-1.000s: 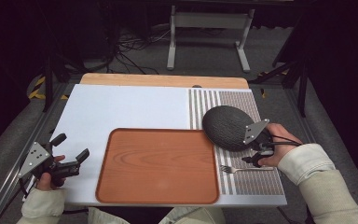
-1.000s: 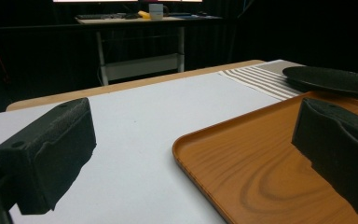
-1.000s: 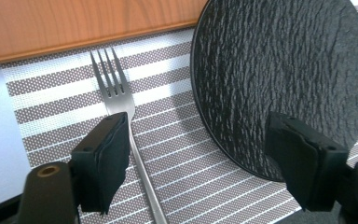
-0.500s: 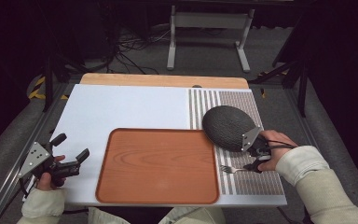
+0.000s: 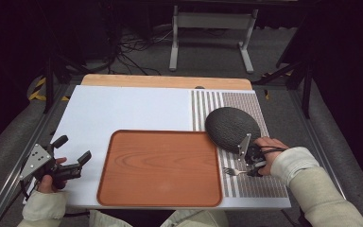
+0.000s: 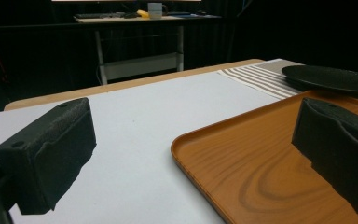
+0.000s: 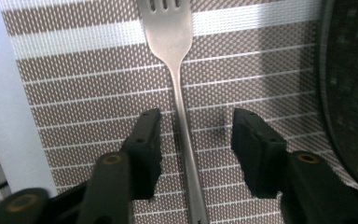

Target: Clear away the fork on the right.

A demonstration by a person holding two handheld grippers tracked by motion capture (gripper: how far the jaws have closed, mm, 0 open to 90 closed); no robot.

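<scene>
metal, thin and bright: the fork (image 7: 179,100) lies flat on the striped mat (image 5: 255,182) at the lower right of the high view, tines toward the tray (image 5: 160,168), with the dark plate (image 5: 231,126) just above it. in the right gripper view the handle runs up the middle of the frame, and the right gripper (image 7: 196,144) straddles it with its fingers (image 7: 144,149) spread, one to each side, neither yet pressing the metal as far as i can tell. so open, nothing held.

my guess is the fork is the thing wanted. it looks light and stiff, no give in it, but smooth and slim, so it could slip or swivel between the pads. it also lies low against the weave, which leaves little to get under. the narrow neck below the tines, or the handle a bit further back toward its middle, seems the best place to pinch, squarely across its width so it does not roll. taken too near one end, it would likely tip.

over at the lower left of the high view the left gripper (image 5: 68,163) sits off the edge of the white desk (image 5: 123,109), fingers (image 6: 51,154) wide apart and empty, pointed at the tray's near corner.
</scene>
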